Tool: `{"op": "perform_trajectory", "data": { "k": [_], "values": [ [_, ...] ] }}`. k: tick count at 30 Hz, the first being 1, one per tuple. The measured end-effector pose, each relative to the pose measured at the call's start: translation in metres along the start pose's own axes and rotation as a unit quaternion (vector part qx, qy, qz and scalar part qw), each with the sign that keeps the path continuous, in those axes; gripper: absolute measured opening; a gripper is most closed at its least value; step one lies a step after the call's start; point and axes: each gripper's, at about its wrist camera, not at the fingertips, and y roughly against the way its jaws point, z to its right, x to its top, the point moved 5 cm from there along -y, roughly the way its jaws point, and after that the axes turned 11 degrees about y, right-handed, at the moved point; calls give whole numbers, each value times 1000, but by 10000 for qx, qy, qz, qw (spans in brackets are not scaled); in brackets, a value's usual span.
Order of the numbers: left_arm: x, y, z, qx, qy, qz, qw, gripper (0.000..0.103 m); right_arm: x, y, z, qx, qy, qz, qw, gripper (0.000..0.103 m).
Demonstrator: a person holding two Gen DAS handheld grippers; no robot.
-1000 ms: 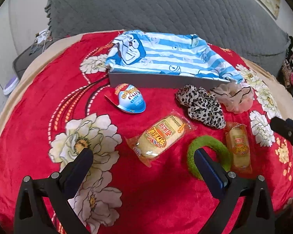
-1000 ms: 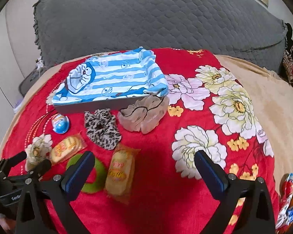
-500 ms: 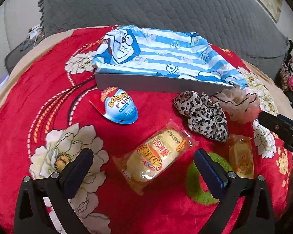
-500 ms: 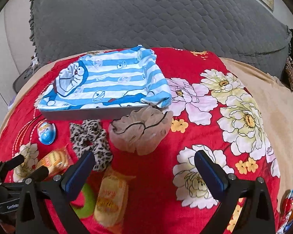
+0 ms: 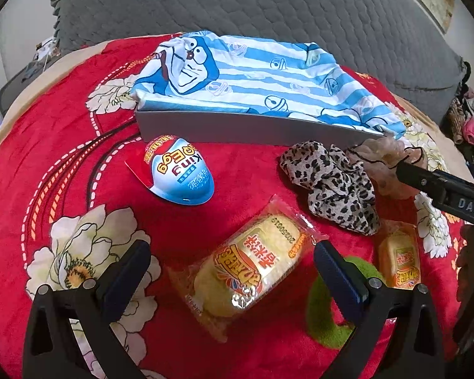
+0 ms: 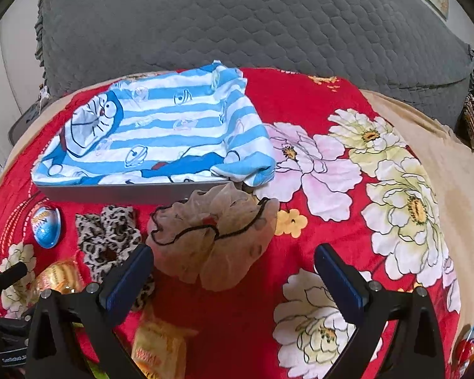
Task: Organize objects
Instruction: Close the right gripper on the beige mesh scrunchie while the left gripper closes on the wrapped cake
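Snack pack (image 5: 252, 268) lies diagonally, lower-left to upper-right.

"King Egg" on blue egg-shaped pack (image 5: 180, 170), "DAS" on right gripper (image 5: 442, 186), "20260019" on bread wrapper (image 5: 252, 265)

snack cakes (image 5: 256, 271) 2 | scrunchies (image 5: 331, 183) 3 | egg (image 5: 180, 170) 1 | tray (image 5: 237, 126) 1 | shirt (image 5: 252, 75) 1

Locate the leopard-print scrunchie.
In the left wrist view the leopard-print scrunchie lies right of centre on the red blanket, in front of the grey box, touching the beige scrunchie.
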Motion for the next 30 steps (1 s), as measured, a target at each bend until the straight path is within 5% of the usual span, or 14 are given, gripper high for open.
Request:
{"op": "perform_trajectory", "data": {
  "k": [6,18,23,30],
  "values": [
    [3,-10,-1,-37,79,-60,9999,103,2,-13,-1,100,-40,-59,9999,102],
    [-3,-18,5,-203,86,-210,9995,97,8,-34,-7,431,3,-203,9989,71],
    [-5,-17,6,-363,55,-259,9990,77,9,-37,-10,527,81,-222,9983,53],
    [-7,-14,10,-540,-62,-254,9982,65,12,-39,-16,769,197,-195,9967,28]
  ]
}}
